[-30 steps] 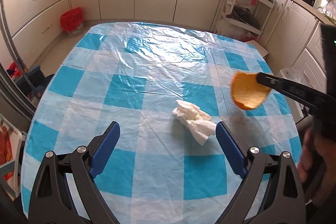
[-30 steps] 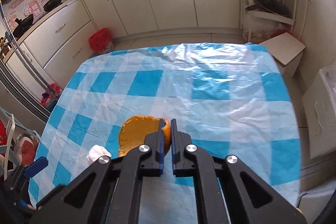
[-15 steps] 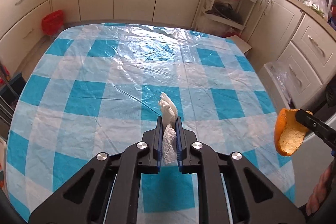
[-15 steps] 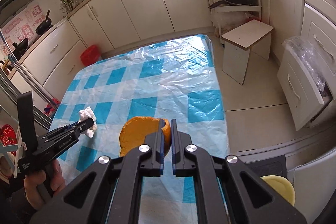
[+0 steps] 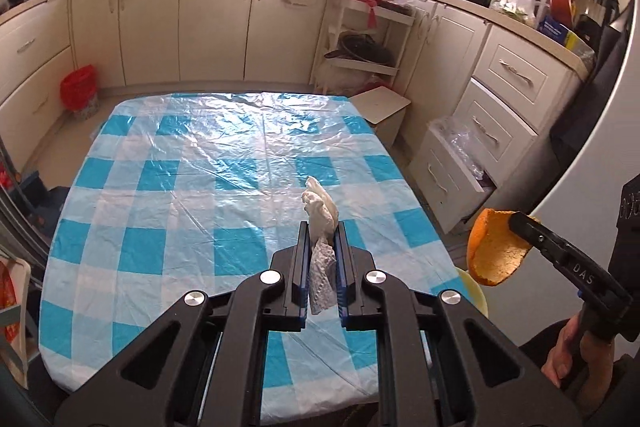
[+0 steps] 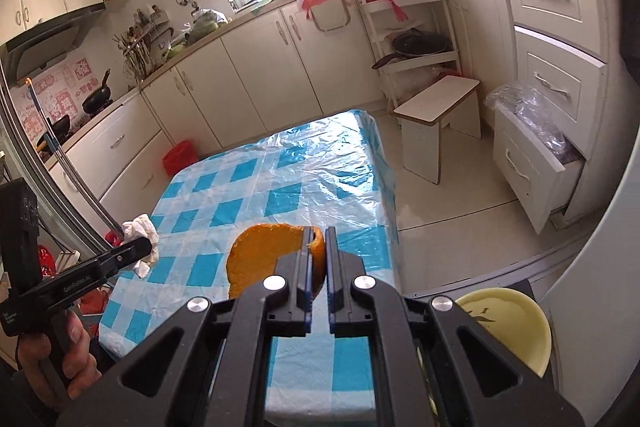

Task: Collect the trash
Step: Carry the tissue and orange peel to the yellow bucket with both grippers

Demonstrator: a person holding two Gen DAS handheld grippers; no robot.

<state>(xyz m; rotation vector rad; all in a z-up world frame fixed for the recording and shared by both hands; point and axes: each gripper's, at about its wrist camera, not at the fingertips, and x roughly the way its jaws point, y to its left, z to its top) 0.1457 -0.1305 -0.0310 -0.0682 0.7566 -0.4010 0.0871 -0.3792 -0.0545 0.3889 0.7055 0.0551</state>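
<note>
Left gripper (image 5: 323, 227) pinching crumpled tissue (image 5: 320, 215), super light, squishy. Right gripper (image 6: 318, 239) clamped on orange peel (image 6: 260, 255) rim, stiff-ish, curved.

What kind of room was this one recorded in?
A home kitchen, most likely: white cabinets under a countertop, pans on a rack, and a table with a checked cover.

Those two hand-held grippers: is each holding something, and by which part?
Yes. The left hand-held gripper pinches a crumpled white tissue around its middle. The right hand-held gripper clamps an orange peel by its right edge.
</note>
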